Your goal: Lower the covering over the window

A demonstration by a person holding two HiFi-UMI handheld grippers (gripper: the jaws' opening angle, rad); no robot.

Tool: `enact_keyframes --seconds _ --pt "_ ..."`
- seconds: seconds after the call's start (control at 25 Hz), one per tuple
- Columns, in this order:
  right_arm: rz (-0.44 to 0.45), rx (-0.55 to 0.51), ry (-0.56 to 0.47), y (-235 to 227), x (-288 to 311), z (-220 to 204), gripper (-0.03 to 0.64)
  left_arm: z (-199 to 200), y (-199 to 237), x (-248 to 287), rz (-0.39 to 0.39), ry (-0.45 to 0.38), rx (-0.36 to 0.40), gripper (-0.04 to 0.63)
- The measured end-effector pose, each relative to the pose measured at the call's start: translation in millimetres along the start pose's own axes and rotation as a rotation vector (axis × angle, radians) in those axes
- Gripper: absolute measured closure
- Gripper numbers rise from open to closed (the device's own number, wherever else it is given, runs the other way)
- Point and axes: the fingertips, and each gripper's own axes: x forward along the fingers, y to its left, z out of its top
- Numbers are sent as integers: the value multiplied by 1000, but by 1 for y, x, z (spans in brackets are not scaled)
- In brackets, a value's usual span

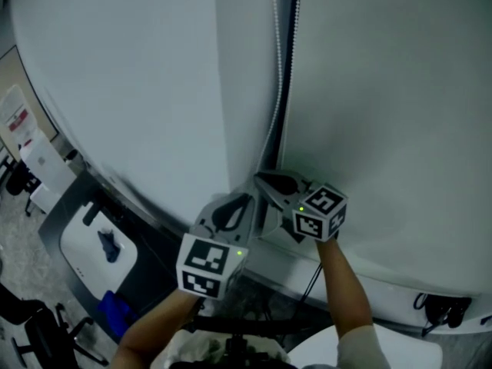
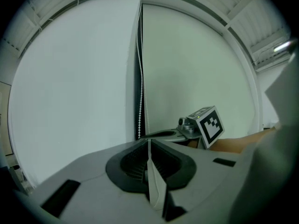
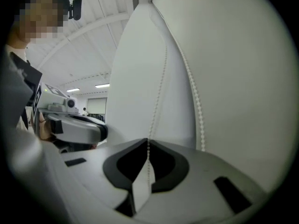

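The right gripper (image 3: 148, 146) has its jaws closed on one strand of the bead chain (image 3: 159, 83), which enters the seam at the jaw tips. This pinch probably lets a downward pull drive the blind. The second strand hangs free just beside it. The left gripper (image 2: 148, 146) has its jaws together and sits just beside the right gripper, probably ready to take the next pull. The chain drops to just beside the left jaw tips, and whether a strand is pinched there cannot be determined. The chain runs up the dark gap (image 1: 288, 68) between the left blind (image 1: 138, 83) and the right blind (image 1: 384, 91), which fill the wall ahead. The chain's lower loop and the tops of both blinds are out of view. Which blind the chain serves is also unclear.
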Motion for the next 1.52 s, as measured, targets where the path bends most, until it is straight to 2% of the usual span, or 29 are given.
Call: enact_keyframes --seconds 0.24,0.36,0.56,0.68,0.84,0.96,1.2,1.32,1.44,1.52 --pt "-48 -31 0 20 -31 9 601 21 -12 5 -125 -29 -3 574" --pt "-83 -51 4 30 -49 10 601 28 -20 13 -190 -33 -34 572" --pt "-152 -73 30 45 -74 3 601 46 -40 22 -389 -56 -129 434" --pt "-191 -89 53 51 -81 -2 601 57 -47 26 -468 -70 -151 428" --pt "-215 -99 76 59 -86 -7 601 66 -53 24 -505 -88 -115 430" --pt "-228 -98 86 63 -89 -11 601 70 -56 24 -535 -90 -124 430" --pt "-254 -78 84 63 -91 -12 601 75 -55 20 -544 -103 -97 431" --pt "-258 -82 88 64 -87 -11 601 79 -53 17 -545 -118 -75 474" --pt "-261 -83 90 64 -84 -12 601 82 -53 15 -559 -124 -71 475" --pt "-262 -82 88 64 -84 -12 601 84 -54 15 -554 -130 -49 528"
